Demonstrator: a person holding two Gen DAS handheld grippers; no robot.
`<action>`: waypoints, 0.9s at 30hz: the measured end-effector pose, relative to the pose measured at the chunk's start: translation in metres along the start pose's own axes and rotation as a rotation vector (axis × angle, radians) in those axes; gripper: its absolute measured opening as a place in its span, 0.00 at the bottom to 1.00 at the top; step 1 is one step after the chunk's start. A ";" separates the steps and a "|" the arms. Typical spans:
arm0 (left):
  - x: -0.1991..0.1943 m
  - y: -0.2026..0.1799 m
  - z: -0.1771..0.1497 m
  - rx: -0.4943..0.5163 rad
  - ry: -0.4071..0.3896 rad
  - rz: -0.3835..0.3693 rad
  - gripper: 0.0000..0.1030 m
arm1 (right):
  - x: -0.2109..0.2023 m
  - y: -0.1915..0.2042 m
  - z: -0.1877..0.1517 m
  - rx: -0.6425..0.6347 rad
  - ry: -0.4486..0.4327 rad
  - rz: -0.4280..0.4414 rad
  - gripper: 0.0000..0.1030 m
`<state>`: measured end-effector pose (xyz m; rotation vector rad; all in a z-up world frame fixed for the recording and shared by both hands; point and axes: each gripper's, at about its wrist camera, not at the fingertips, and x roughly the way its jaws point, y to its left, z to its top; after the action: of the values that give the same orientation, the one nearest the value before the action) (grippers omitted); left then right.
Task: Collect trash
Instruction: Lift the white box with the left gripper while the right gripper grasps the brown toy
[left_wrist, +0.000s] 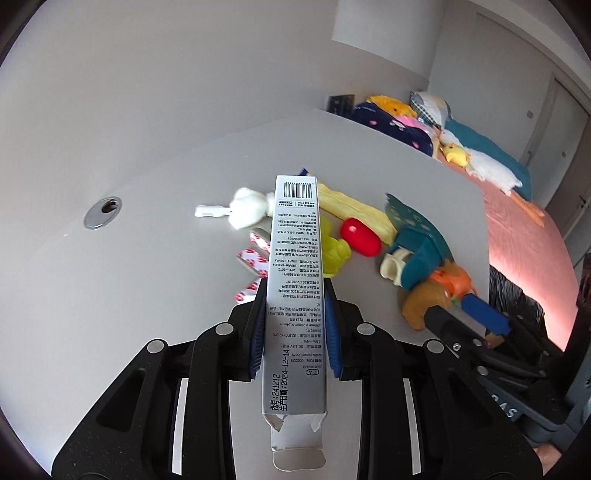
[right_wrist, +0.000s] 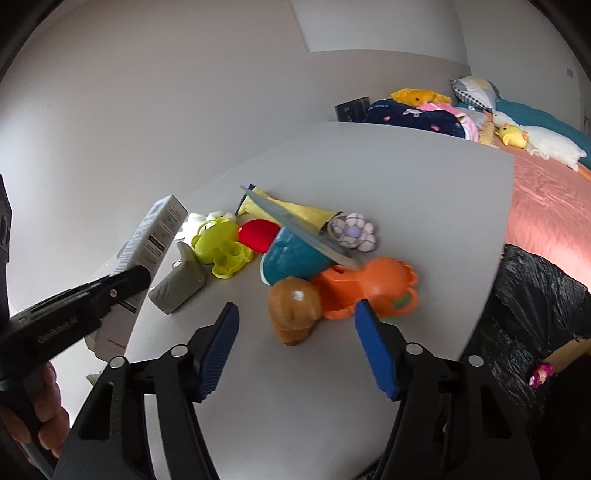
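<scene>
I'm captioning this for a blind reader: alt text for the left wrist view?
The left gripper holds a long silver carton upright, jaws shut on its sides, above a grey table strewn with toys and wrappers. The right gripper reaches in beside a brown plush toy.

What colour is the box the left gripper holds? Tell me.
Silver-grey with black print and a barcode: the box in the left gripper, clearest in the left wrist view.

surface: grey table (right_wrist: 332, 166) | lying on it: brown plush (right_wrist: 293, 310) sitting at 6 o'clock of teal toy (right_wrist: 295, 258); red piece (right_wrist: 258, 234) at its 10 o'clock
</scene>
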<state>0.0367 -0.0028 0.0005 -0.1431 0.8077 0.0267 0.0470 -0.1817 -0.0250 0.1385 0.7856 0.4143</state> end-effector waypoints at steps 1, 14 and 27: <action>0.000 0.001 0.001 -0.007 0.000 0.000 0.26 | 0.003 0.002 0.001 -0.005 0.003 0.000 0.59; -0.007 0.009 0.001 -0.018 -0.010 -0.005 0.26 | 0.024 0.006 0.003 -0.017 0.043 -0.008 0.32; -0.023 -0.010 0.001 0.030 -0.041 -0.034 0.26 | -0.019 -0.006 0.006 0.027 -0.027 0.026 0.32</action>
<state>0.0226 -0.0119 0.0191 -0.1279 0.7648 -0.0143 0.0415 -0.1951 -0.0097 0.1797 0.7633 0.4256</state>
